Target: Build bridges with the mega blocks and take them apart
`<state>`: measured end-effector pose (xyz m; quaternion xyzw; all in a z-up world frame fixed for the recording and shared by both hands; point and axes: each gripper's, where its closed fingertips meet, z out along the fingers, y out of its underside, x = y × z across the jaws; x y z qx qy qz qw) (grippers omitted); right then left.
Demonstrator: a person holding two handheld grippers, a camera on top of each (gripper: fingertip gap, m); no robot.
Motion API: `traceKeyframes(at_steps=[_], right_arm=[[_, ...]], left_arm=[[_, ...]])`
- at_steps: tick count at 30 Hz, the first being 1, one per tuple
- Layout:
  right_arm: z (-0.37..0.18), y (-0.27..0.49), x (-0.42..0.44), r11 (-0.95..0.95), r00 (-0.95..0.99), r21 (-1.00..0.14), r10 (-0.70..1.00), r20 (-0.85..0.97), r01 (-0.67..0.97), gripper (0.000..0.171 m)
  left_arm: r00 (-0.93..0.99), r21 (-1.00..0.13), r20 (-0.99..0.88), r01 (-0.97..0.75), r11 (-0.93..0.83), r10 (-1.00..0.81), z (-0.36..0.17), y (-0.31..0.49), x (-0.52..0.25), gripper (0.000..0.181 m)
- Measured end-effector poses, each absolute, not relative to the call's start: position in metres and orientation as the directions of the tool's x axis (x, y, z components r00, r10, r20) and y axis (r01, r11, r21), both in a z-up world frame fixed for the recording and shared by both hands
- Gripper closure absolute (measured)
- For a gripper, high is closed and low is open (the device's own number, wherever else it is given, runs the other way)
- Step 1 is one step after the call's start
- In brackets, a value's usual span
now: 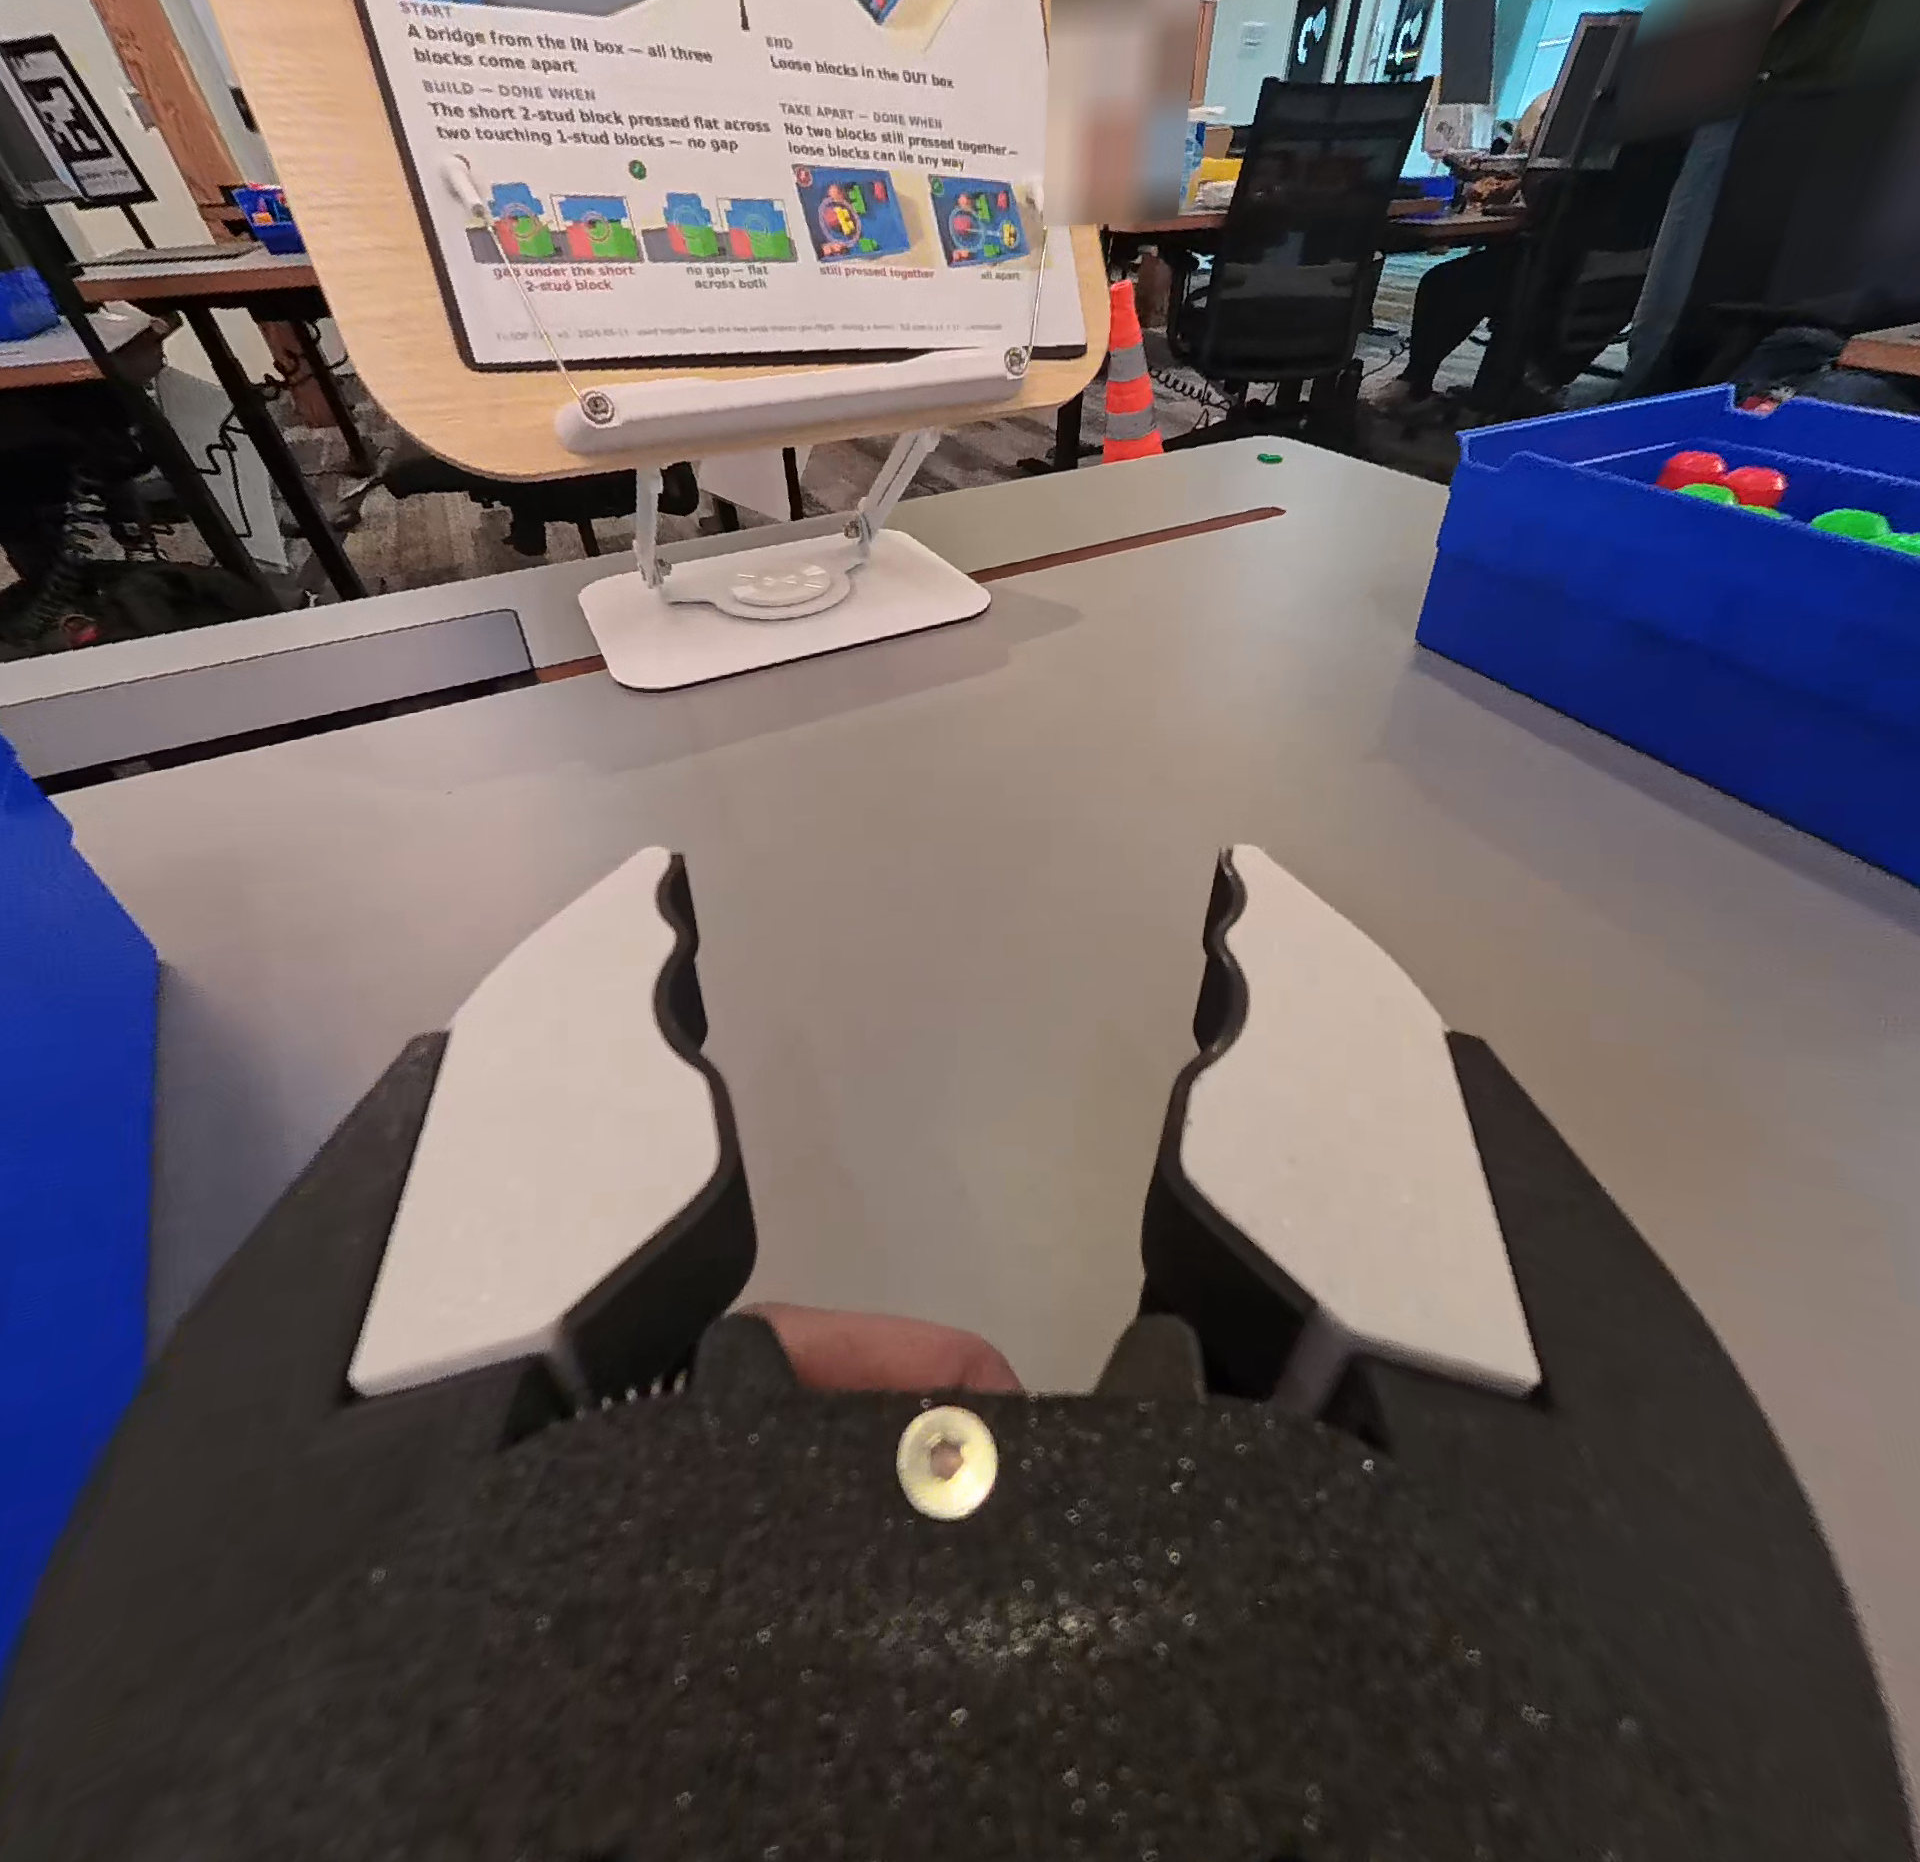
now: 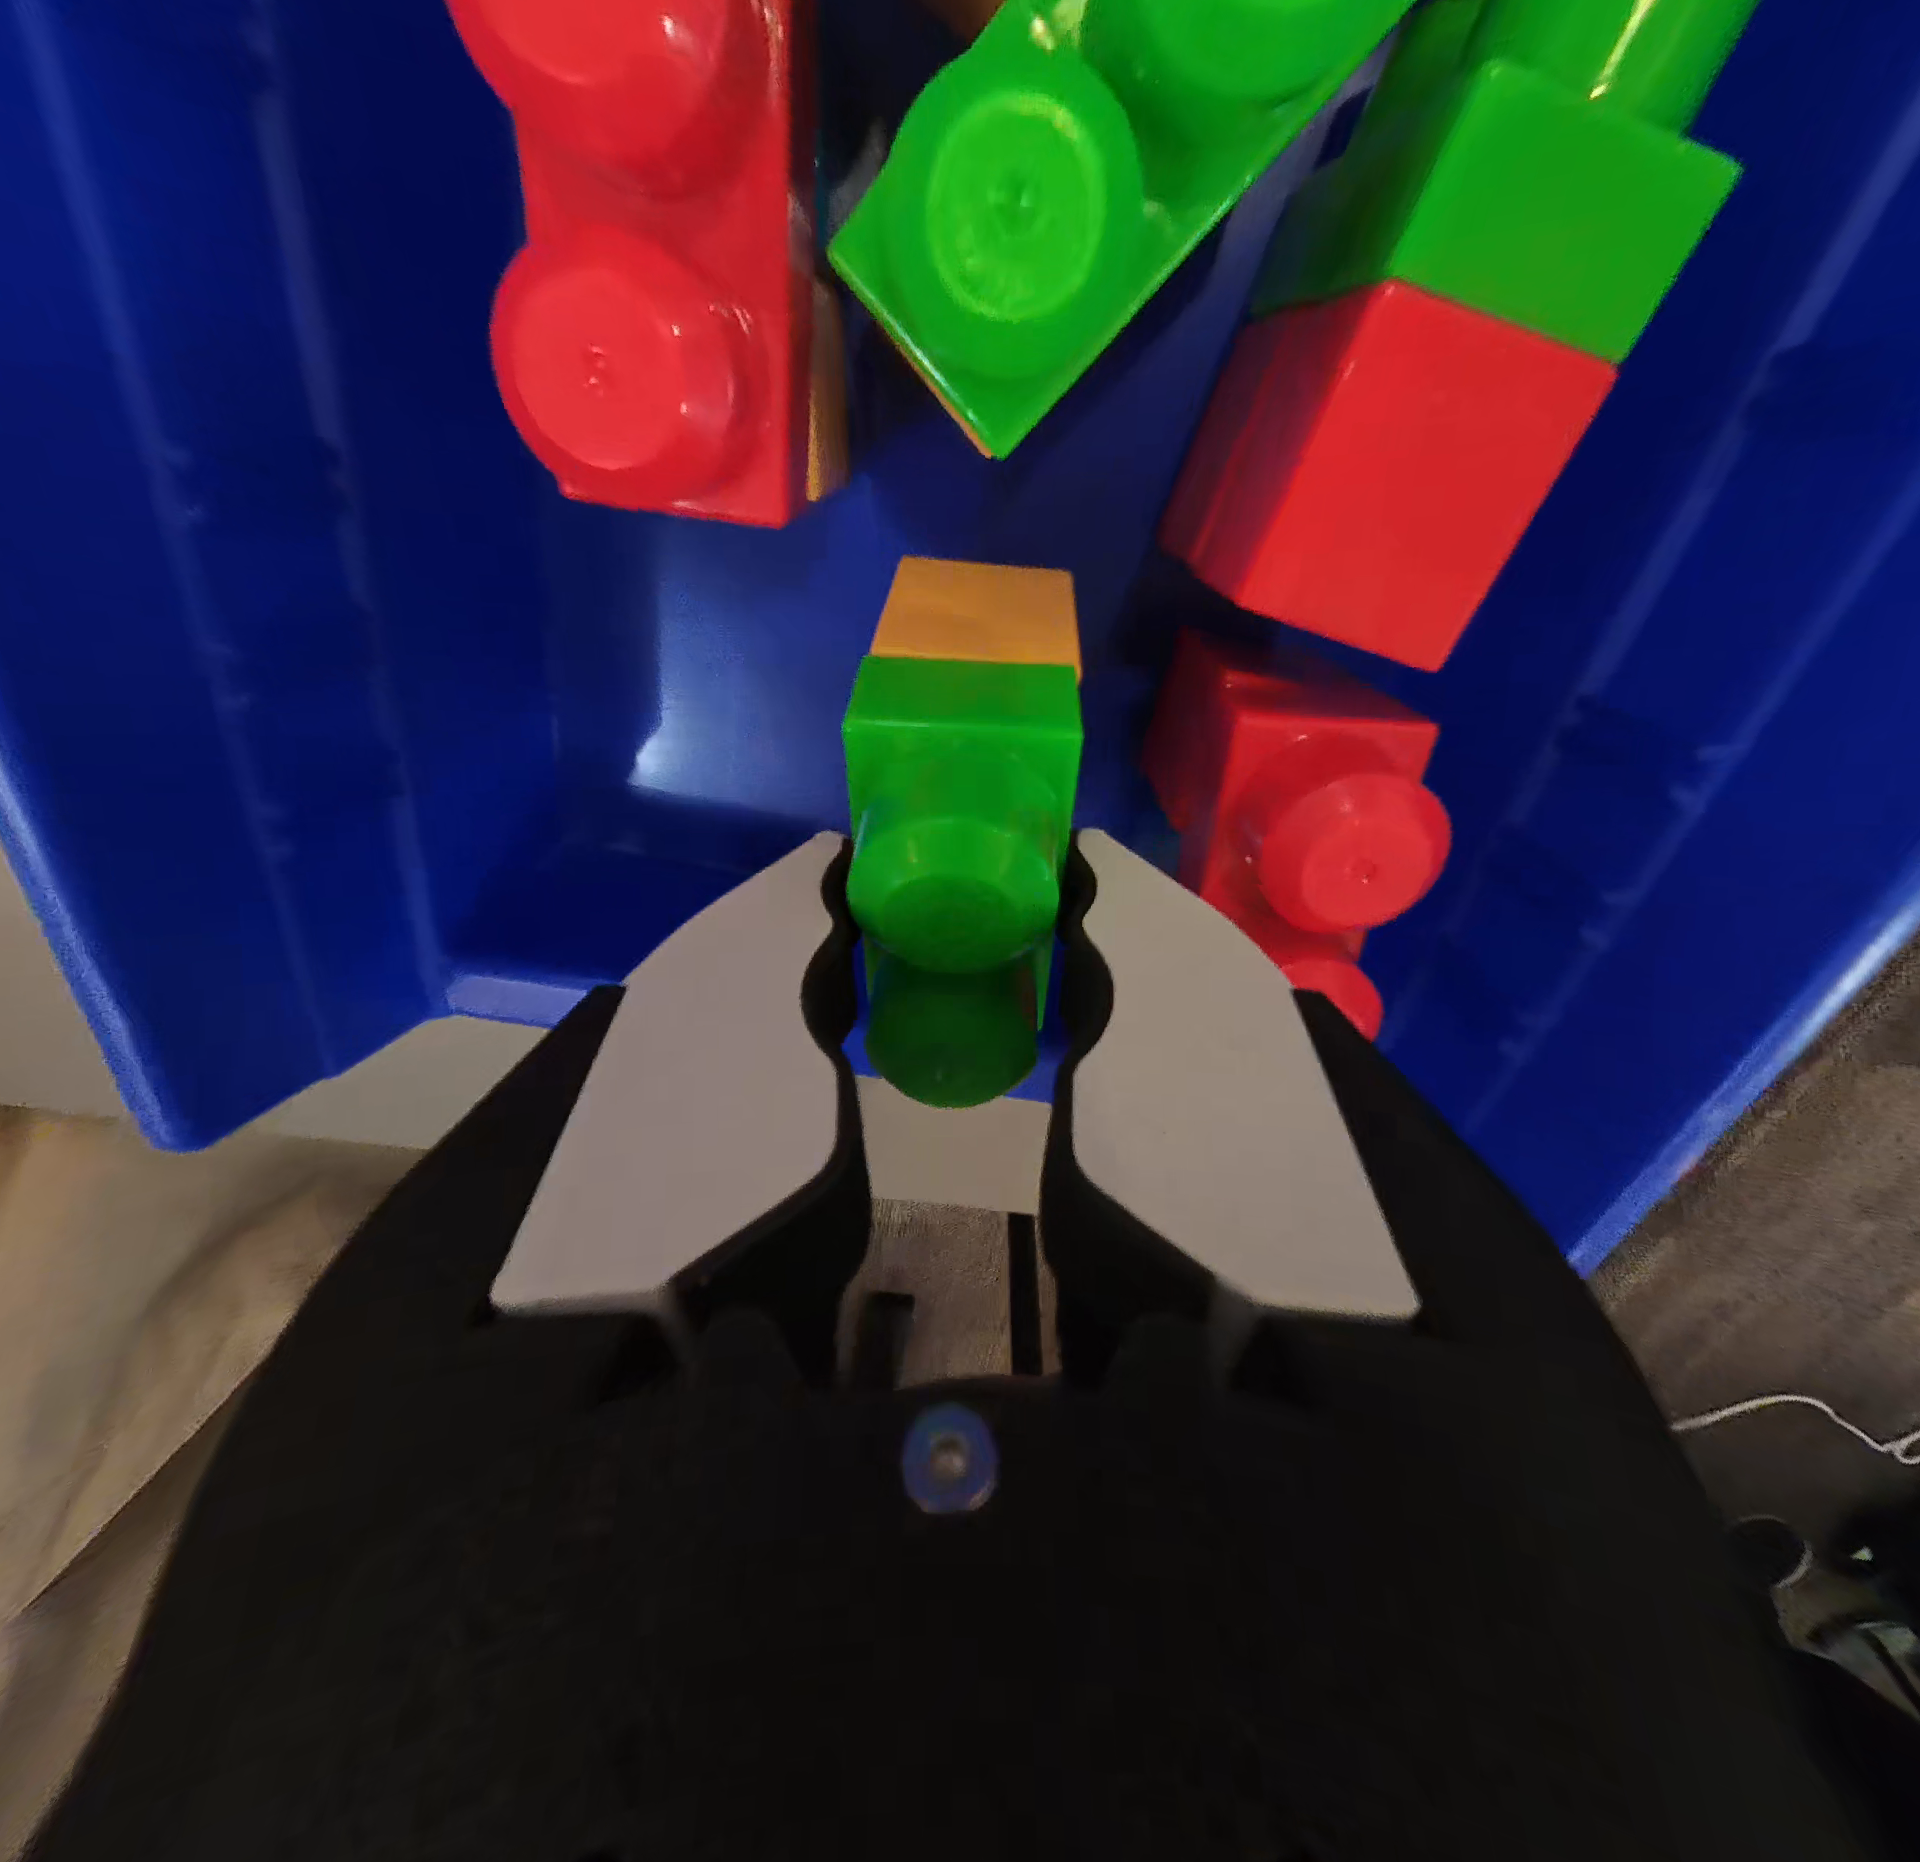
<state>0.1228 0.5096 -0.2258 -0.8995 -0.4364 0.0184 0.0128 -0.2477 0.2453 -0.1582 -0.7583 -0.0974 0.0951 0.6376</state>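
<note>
My right gripper [image 2: 958, 882] is shut on a green two-stud block [image 2: 956, 877] over the near end of a blue bin [image 2: 260, 586]; an orange block [image 2: 977, 612] is stuck to its far side. Around it in the bin lie a red two-stud block [image 2: 634, 243], a green two-stud block [image 2: 1049, 202], a green block joined to a red block [image 2: 1392, 462] and a red one-stud block [image 2: 1309, 836]. My left gripper [image 1: 951, 867] is open and empty, low above the grey table [image 1: 1039, 773]. The same bin shows in the left wrist view [image 1: 1683, 607] at the right.
A wooden stand with an instruction sheet [image 1: 727, 150] sits on a white base [image 1: 784, 607] at the table's far side. Another blue bin [image 1: 62, 1137] is at the left edge. An orange cone [image 1: 1127, 378], chairs and desks stand beyond the table. Spacing between my two grippers at the tips: around 45 cm.
</note>
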Motion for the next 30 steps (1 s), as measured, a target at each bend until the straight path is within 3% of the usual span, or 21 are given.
traceKeyframes(at_steps=[20,27,30], right_arm=[[-0.241,0.51,0.12,-0.661,0.661,0.034,0.746,-0.083,0.75,0.135],[-0.231,0.514,0.118,-0.649,0.648,0.005,0.758,-0.07,0.76,0.121],[-0.196,0.527,0.112,-0.623,0.624,-0.089,0.781,-0.02,0.777,0.119]], left_arm=[[0.967,-0.981,-0.03,0.02,-0.191,0.254,-0.165,0.248,-0.244,0.09],[0.967,-0.98,-0.033,0.018,-0.196,0.252,-0.167,0.248,-0.243,0.09],[0.966,-0.98,-0.03,0.022,-0.196,0.257,-0.166,0.248,-0.245,0.09]])
